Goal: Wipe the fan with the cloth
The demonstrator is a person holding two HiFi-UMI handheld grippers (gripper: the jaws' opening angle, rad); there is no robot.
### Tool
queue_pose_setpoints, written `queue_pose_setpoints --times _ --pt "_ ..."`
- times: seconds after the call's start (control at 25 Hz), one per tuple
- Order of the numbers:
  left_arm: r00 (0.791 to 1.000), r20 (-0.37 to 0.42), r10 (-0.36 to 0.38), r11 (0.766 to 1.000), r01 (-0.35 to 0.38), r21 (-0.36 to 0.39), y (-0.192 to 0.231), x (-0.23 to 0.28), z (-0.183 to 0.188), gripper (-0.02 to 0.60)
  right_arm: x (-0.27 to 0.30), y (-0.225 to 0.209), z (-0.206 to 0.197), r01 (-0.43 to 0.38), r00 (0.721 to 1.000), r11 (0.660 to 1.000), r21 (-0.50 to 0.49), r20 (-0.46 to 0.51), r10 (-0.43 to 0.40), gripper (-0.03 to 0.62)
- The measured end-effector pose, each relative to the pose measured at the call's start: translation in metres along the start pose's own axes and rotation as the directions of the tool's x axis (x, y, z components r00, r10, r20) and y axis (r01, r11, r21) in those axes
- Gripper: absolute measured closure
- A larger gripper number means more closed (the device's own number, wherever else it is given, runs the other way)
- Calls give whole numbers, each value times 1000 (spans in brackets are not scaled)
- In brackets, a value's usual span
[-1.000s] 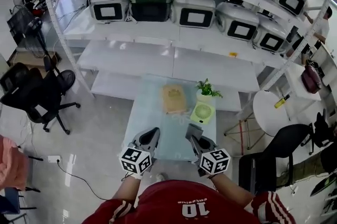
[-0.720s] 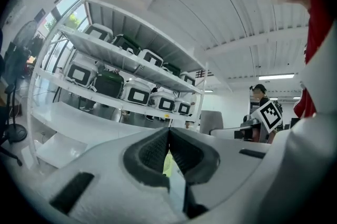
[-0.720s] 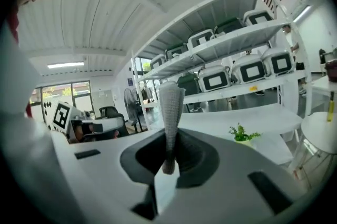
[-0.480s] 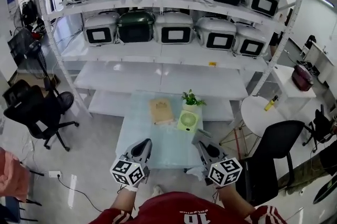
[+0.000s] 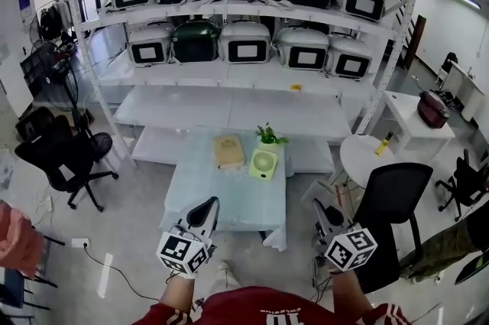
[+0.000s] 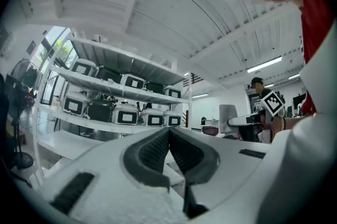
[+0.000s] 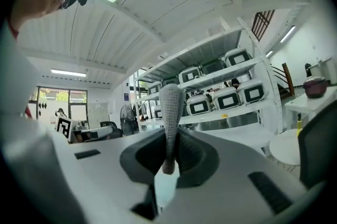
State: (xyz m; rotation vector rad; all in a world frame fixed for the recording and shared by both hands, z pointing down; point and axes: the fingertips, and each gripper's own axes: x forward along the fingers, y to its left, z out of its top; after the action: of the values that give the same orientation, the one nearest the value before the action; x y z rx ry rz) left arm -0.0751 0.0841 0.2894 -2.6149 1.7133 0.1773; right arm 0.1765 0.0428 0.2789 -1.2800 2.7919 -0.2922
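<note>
A small light-green fan [image 5: 264, 163] stands upright near the far right of the glass table [image 5: 221, 201]. My right gripper [image 5: 327, 215] hangs off the table's right edge, short of the fan, and is shut on a grey knitted cloth [image 7: 171, 107]. In the right gripper view the cloth sticks up from between the jaws of this gripper [image 7: 169, 136]. My left gripper [image 5: 205, 210] is over the table's near edge. Seen from its own camera, the left gripper [image 6: 168, 138] has its jaws pressed together with nothing between them.
A potted plant [image 5: 269, 134] and a tan flat item [image 5: 228, 151] sit by the fan. White shelving [image 5: 229, 105] with several white and green appliances stands behind. Also around are a black office chair [image 5: 57, 151] at left, a black chair [image 5: 401, 193] and a round white table [image 5: 367, 155] at right.
The head camera has pulled back, so the table and fan look smaller and farther. My right gripper has swung right, from over the table's near edge to beside the black chair.
</note>
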Motion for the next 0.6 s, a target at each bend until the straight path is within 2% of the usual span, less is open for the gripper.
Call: queue_pose_setpoints --times 0.12,0.32,0.6 --pt "1000 20 8 1000 -7 -15 -17 -27 13 581 -32 3 10 -3 999 1000 0 35 3 572" --pt "998 66 -8 1000 7 15 -54 -58 35 581 -71 17 18 -12 997 1000 -17 81 13 571" --pt "998 57 -22 999 20 34 -89 -90 45 581 -102 41 14 -37 995 999 -33 95 40 571"
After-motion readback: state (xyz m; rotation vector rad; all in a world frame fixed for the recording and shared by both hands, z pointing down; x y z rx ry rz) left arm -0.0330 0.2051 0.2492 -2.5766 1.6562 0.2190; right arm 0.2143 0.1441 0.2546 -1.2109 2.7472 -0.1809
